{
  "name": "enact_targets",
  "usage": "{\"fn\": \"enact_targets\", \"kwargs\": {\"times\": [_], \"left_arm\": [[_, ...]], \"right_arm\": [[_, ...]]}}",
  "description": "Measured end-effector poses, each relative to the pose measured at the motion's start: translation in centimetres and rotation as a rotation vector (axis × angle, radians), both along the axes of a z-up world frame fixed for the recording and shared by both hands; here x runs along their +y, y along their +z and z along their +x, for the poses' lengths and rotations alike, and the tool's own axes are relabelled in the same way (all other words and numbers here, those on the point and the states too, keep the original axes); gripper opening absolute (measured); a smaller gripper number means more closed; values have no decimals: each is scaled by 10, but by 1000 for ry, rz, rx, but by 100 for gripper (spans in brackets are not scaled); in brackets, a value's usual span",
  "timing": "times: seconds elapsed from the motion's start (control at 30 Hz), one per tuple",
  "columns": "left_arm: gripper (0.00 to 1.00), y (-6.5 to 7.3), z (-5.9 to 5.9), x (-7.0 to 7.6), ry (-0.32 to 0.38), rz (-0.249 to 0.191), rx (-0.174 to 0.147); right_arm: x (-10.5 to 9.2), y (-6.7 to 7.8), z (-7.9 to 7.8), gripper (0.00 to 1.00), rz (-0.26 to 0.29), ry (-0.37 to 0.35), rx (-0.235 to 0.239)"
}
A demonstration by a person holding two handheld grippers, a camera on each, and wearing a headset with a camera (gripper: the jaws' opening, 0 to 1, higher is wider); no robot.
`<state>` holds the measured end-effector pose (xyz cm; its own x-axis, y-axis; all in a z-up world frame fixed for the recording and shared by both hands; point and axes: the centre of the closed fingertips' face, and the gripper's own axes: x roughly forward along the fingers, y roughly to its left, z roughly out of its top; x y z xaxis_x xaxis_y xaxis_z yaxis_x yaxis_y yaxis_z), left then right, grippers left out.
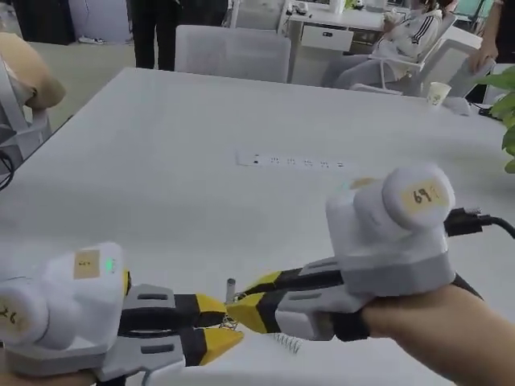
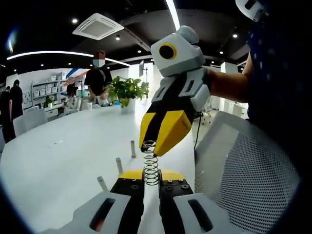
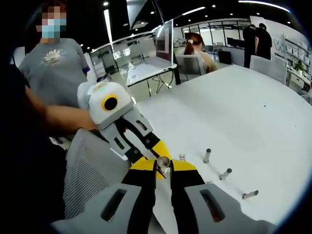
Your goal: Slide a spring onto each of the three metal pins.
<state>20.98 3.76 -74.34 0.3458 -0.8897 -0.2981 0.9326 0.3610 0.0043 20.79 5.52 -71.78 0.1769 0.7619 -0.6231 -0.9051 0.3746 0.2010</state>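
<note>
Left gripper [image 2: 151, 181] is clamping the lower end of a spring [image 2: 150, 163], jaws nearly together on it. Right gripper [image 3: 164, 171] is closing on the same spring from the opposite end, jaws pinching the top coils. The spring is hanging in the air between the two, above the near edge of the surface [image 1: 241, 121], not on any pin. The double hold is probably a handover or a regrip, so that one gripper ends up with the coil's open end facing a pin; in the right gripper view the bore is pointing straight at the camera. A second spring [image 1: 286, 343] is lying loose on the surface just beside the grippers, waiting its turn. Just past the jaws three metal pins are standing in a row: nearest pin [image 2: 102, 184], middle pin [image 2: 119, 165], far pin [image 2: 132, 148]. All three are looking bare, nothing slid on, so the task is likely at its first spring. Farther off, an outlet strip [image 1: 290, 162] is sitting flush in the surface, and a chair [image 1: 233, 52] is standing behind it.
</note>
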Motion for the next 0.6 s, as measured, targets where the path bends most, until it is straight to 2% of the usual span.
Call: {"fn": "enact_targets", "kwargs": {"times": [0.03,0.27,0.33,0.4,0.47,0.6], "left_arm": [[3,-1,-2,-2,-12,12,-1],[2,-6,-7,-3,-51,51,5],[2,-9,-9,-3,-62,74,-3],[2,-9,-10,-4,-70,76,0],[2,-11,-12,-5,-80,94,-5],[2,-11,-13,-5,-84,94,3]], "right_arm": [[-1,-2,-1,8,-32,26,-5],[-1,-11,-8,9,-162,167,-22],[2,-12,-10,9,-179,192,-23],[1,-16,-13,9,-211,218,-14],[3,-20,-15,9,-239,249,-25],[2,-24,-17,9,-274,277,-24]]}}
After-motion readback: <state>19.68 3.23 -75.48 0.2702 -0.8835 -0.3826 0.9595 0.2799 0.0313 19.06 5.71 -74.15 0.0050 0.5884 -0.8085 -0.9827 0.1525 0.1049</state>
